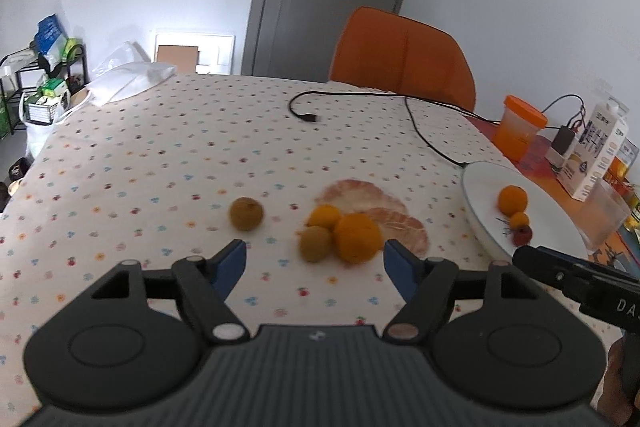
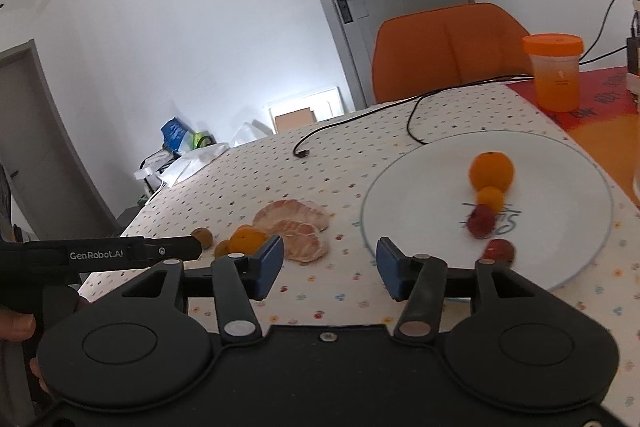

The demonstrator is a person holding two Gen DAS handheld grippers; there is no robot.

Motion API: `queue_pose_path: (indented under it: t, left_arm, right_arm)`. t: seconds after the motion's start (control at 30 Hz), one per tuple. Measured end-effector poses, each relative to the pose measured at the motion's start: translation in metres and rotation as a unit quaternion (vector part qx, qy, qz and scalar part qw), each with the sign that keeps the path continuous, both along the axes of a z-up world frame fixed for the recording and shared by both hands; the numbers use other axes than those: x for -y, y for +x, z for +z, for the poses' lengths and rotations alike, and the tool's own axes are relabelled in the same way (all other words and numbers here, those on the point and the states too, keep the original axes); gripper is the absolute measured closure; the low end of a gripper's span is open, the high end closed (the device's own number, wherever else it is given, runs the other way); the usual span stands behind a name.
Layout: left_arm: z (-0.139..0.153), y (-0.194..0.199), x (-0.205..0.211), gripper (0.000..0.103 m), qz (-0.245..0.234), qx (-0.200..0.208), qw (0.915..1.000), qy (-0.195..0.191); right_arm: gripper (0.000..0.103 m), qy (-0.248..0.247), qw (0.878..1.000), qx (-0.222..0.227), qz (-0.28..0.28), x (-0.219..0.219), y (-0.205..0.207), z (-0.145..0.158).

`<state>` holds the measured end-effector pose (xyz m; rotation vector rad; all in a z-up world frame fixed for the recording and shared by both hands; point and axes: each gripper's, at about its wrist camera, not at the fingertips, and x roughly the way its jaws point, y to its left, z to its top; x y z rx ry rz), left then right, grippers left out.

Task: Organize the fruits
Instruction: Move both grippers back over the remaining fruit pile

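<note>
The left gripper (image 1: 314, 261) gapes wide and empty near the oranges (image 1: 356, 237); the right gripper (image 2: 330, 267), narrower, holds nothing beside the plate (image 2: 400, 187).

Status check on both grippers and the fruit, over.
Left gripper and right gripper open, empty. Four fruits on white plate; oranges and kiwis on tablecloth. Nothing blocking.

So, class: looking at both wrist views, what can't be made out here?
- Printing on the white plate, right wrist view: red fruit covers part, motion blur smears the rest.
- Carton text, left wrist view: too small, blurred.
- Second red fruit, right wrist view: partly behind the right hand-held gripper.
</note>
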<state>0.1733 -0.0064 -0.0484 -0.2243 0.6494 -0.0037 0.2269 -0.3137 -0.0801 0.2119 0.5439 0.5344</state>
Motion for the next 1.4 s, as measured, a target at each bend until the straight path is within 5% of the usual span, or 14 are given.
queue_pose_path:
  t: [0.63,1.1,1.4]
  left_arm:
    - [-0.013,0.004,-0.024,0.033,0.013,0.002,0.9997,-0.023]
    - [-0.033,0.031,-0.021,0.069,-0.006,-0.019,0.9984,-0.053]
    - [-0.037,0.043,-0.02,0.071,-0.019,-0.02,0.9971,-0.071]
  right_arm:
    - [0.049,-0.014,0.999,-0.009,0.04,-0.042,0.011,-0.004]
    - [0.05,-0.042,0.998,-0.017,0.04,-0.058,0.036,-0.01]
    - [0.051,-0.079,0.995,-0.011,0.052,-0.066,0.051,-0.011]
